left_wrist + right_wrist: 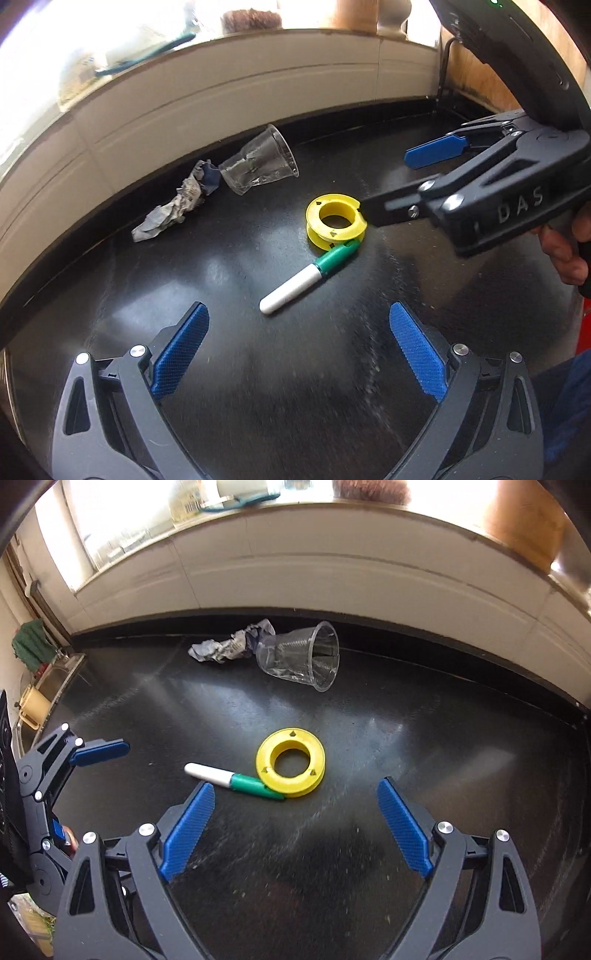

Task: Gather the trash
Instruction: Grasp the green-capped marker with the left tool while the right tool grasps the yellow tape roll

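Lying on its side beside crumpled paper, clear plastic cup.

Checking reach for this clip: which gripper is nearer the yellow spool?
Right. The right gripper has one finger at the yellow spool's rim; the left gripper hangs open, short of it, beyond the marker.

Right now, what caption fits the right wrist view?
Open right gripper above a yellow spool, marker, toppled plastic cup and crumpled paper.

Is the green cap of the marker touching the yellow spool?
Touching. In the right wrist view the marker lies with its green cap against the lower rim of the yellow spool, no gap visible.
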Demonstrator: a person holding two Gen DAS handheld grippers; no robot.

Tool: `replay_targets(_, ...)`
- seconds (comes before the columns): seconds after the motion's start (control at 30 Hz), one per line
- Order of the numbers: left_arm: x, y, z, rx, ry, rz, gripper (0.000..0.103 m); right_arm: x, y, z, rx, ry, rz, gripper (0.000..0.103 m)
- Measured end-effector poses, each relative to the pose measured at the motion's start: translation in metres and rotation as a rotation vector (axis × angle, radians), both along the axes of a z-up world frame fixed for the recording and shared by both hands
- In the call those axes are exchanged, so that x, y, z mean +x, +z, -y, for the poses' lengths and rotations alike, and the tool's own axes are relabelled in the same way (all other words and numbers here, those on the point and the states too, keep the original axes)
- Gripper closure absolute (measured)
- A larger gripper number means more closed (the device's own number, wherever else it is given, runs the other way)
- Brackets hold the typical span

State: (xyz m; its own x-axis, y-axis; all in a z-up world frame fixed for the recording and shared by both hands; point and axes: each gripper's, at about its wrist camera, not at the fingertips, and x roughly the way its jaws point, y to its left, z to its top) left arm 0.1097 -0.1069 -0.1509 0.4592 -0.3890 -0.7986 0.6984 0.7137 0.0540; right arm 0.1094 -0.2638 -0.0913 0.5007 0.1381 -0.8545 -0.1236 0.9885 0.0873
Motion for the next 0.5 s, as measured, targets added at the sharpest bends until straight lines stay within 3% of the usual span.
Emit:
replay_targets(0.17,0.021,-0.023,0.014,0.043,-0.062,-0.01,0.007,0.031,-0.028,-0.002,-0.022,0.035,-0.045,0.019)
replay_targets(0.37,0.036,-0.042,0.02,0.031,-0.12,-0.046,0.013,0.049,-0.047,-0.005,-0.046,0.068,-0.071,0.024)
replay_targets(0.43,0.039,-0.043,0.02,0.007,-0.117,-0.048,0.015,0.051,-0.047,-0.009,-0.073,0.094,-0.057,0.032)
replay_targets(0.47,0.04,-0.043,0.021,0.003,-0.117,-0.046,0.021,0.051,-0.047,-0.011,-0.079,0.103,-0.052,0.036)
replay_targets(0.5,0.039,-0.042,0.022,-0.001,-0.122,-0.038,0.026,0.051,-0.046,-0.012,-0.087,0.11,-0.046,0.047)
